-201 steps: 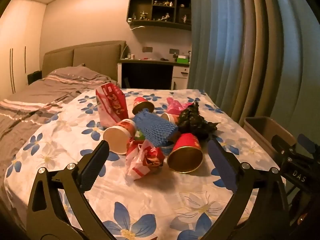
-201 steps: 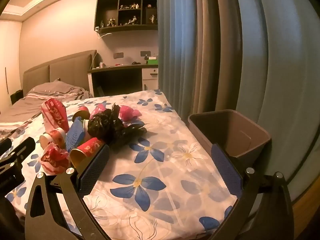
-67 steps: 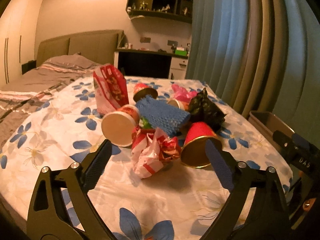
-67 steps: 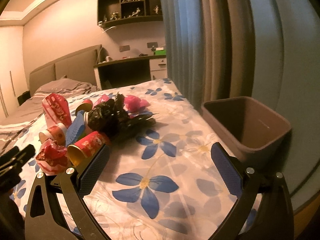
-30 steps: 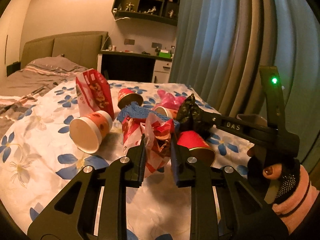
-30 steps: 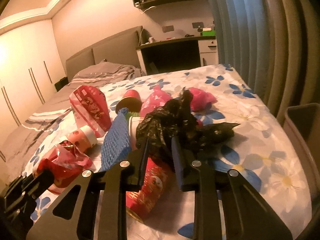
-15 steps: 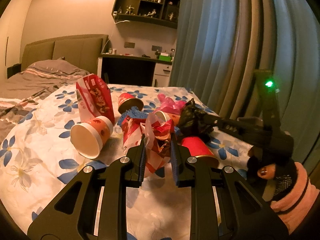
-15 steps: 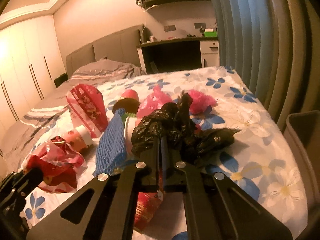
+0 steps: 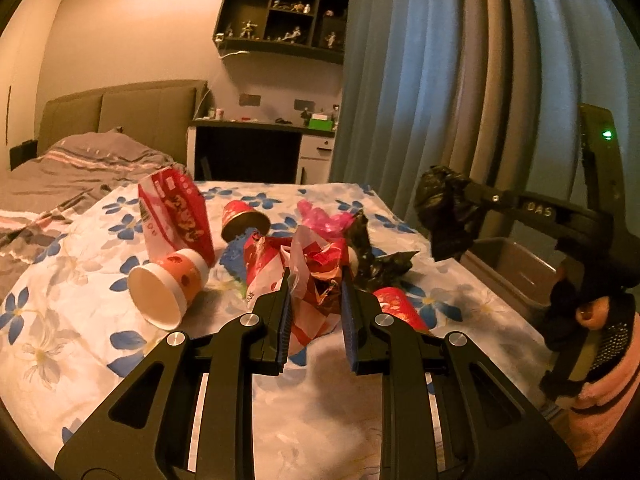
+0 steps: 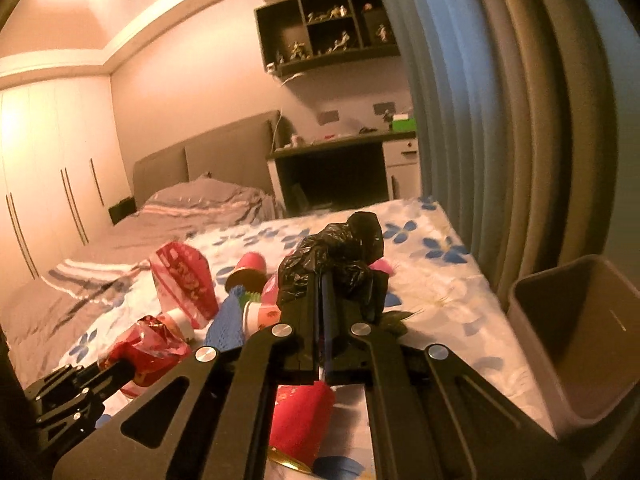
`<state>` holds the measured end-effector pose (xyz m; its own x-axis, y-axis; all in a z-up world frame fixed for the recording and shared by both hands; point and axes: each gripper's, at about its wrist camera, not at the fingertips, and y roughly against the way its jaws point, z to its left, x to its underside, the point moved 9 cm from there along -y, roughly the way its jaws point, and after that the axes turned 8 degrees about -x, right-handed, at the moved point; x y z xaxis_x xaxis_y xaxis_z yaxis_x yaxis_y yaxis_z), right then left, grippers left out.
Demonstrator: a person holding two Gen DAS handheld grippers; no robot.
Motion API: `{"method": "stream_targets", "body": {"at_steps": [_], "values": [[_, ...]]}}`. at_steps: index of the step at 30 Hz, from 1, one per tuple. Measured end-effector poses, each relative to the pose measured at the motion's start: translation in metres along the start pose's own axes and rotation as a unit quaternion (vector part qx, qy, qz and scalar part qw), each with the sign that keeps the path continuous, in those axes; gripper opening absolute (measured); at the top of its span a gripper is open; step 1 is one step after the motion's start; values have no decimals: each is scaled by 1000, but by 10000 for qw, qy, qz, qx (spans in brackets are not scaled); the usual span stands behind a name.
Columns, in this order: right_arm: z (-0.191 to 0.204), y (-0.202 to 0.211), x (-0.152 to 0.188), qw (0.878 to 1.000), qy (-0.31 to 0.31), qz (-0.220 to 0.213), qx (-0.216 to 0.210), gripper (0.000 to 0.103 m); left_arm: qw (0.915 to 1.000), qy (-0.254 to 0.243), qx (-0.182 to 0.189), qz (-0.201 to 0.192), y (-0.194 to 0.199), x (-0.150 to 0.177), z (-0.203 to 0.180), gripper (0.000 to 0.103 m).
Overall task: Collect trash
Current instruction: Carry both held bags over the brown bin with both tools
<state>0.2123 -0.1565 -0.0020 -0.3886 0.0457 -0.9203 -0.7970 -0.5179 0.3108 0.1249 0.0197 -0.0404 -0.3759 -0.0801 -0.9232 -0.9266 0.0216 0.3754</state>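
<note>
A heap of trash lies on the flowered bedspread (image 9: 80, 328). My left gripper (image 9: 314, 280) is shut on a crumpled red and white wrapper (image 9: 308, 260), also seen in the right wrist view as the wrapper (image 10: 148, 344). My right gripper (image 10: 322, 280) is shut on a crumpled black plastic bag (image 10: 336, 264), lifted clear of the heap; in the left wrist view the black bag (image 9: 444, 216) hangs in the air near the curtain. A brown bin (image 10: 580, 344) stands beside the bed at right, seen as the bin (image 9: 516, 268) in the left view.
On the bedspread lie a paper cup (image 9: 164, 292), a red snack bag (image 9: 176, 208), red cups (image 9: 244, 220) (image 9: 396, 304), a pink bag (image 9: 324, 216), blue foam netting (image 10: 228, 320) and more black plastic (image 9: 380, 260). A curtain (image 9: 440, 80) hangs right. A gloved hand (image 9: 600, 332) holds the right gripper.
My right gripper shut on the black bag and lifted it up and toward the right, off the heap. My left gripper stays shut on the wrapper, hardly moved.
</note>
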Motion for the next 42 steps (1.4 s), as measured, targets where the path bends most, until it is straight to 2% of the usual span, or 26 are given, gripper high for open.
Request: {"method": "stream_targets", "body": {"at_steps": [6, 12, 18, 25, 32, 39, 42], "values": [[-13, 23, -2, 9998, -31, -140, 171, 2, 9997, -130, 212, -58, -3, -9, -25, 21], [-41, 48, -3, 9985, -102, -274, 473, 2, 9975, -381, 586, -124, -9, -20, -69, 21], [-87, 82, -7, 9936, -247, -518, 977, 2, 9904, -669, 1177, -264, -20, -38, -138, 21], [-138, 112, -1, 9857, -425, -621, 1505, 2, 9778, -853, 1879, -366, -40, -47, -231, 21], [-177, 128, 7, 9798, -534, -617, 1825, 2, 9716, -904, 2183, -141, -77, -37, -296, 21], [-194, 132, 10, 9771, -588, -633, 1945, 2, 9673, -907, 2364, 140, -111, -23, -326, 21], [-202, 130, 10, 9769, -618, -623, 1950, 2, 9656, -873, 2439, 219, -114, -19, -336, 21]]}}
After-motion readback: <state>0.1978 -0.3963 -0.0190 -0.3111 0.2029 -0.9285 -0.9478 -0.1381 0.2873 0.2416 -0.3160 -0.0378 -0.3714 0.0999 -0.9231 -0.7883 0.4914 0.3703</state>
